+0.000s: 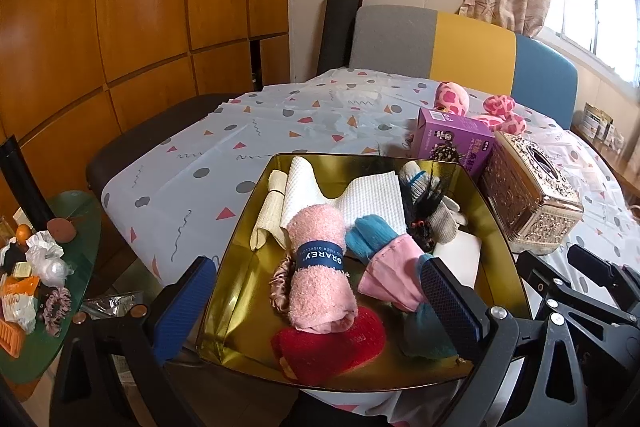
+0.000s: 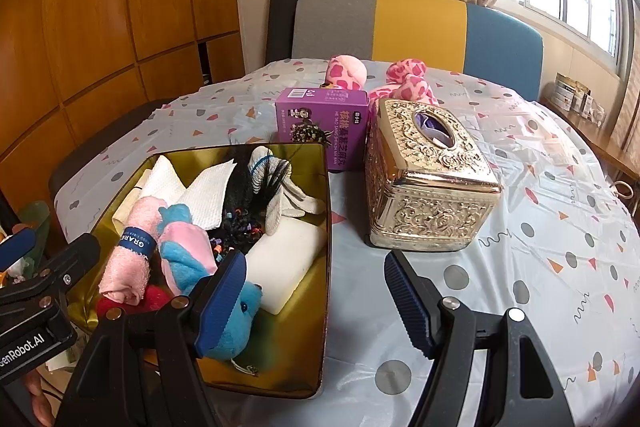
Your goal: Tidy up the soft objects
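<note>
Over the gold metal tin (image 1: 502, 211) both tongs — left tongs (image 1: 316, 295), right tongs (image 2: 314, 301) — gaped wide, empty; the pink spotted plush toy (image 2: 404, 79) probably came next.

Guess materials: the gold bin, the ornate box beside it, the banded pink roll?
Gold bin: looks like thin polished metal; the walls mirror the contents. Ornate box: embossed shiny gold finish, metal or plated plastic, can't tell. Pink roll: fuzzy microfiber-like cloth, nappy surface, in a printed band.
</note>
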